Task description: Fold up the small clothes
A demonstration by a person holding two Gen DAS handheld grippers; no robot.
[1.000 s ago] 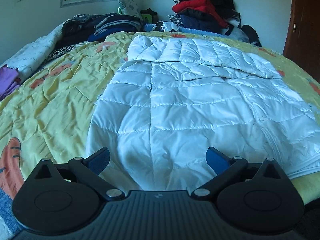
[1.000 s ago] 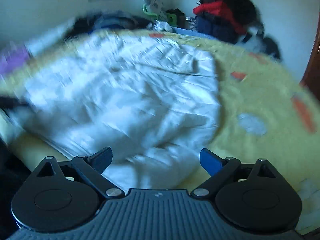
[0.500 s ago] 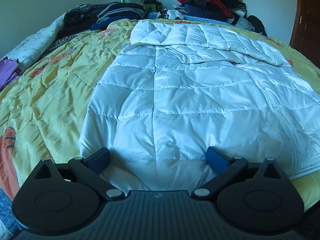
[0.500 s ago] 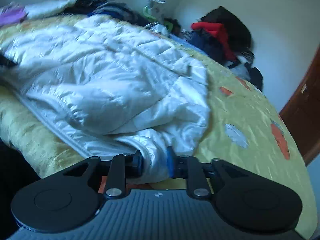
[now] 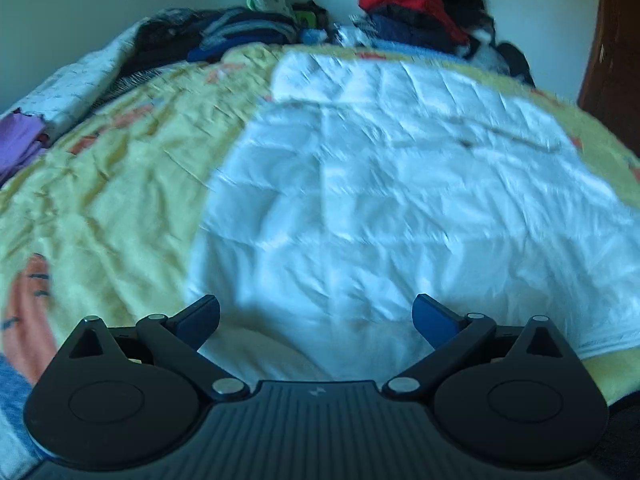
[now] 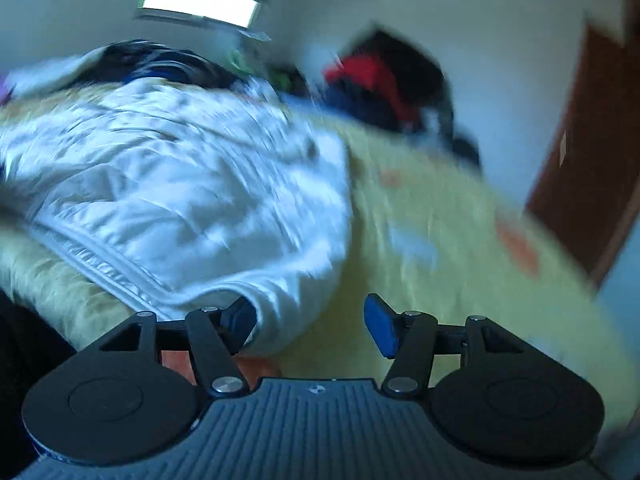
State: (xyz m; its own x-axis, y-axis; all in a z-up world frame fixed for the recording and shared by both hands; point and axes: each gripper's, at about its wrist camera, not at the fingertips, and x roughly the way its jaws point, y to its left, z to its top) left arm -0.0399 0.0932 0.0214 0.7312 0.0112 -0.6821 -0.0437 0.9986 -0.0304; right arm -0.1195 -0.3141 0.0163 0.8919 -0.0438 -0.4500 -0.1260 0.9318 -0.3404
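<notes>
Here: one white jacket [image 5: 400, 208] (blurred), two grippers, both jaws apart.

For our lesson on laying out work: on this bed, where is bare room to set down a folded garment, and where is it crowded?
Bare yellow bedspread lies open left of the white quilted jacket, between it and the purple clothes. Another open stretch lies right of the jacket, toward the brown door. The far end is crowded: dark folded clothes and a red-topped pile.

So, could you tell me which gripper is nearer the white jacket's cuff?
Right. The right gripper has the cuff at its just-opened jaws, unpinched. The left gripper hangs open at the jacket's hem.
</notes>
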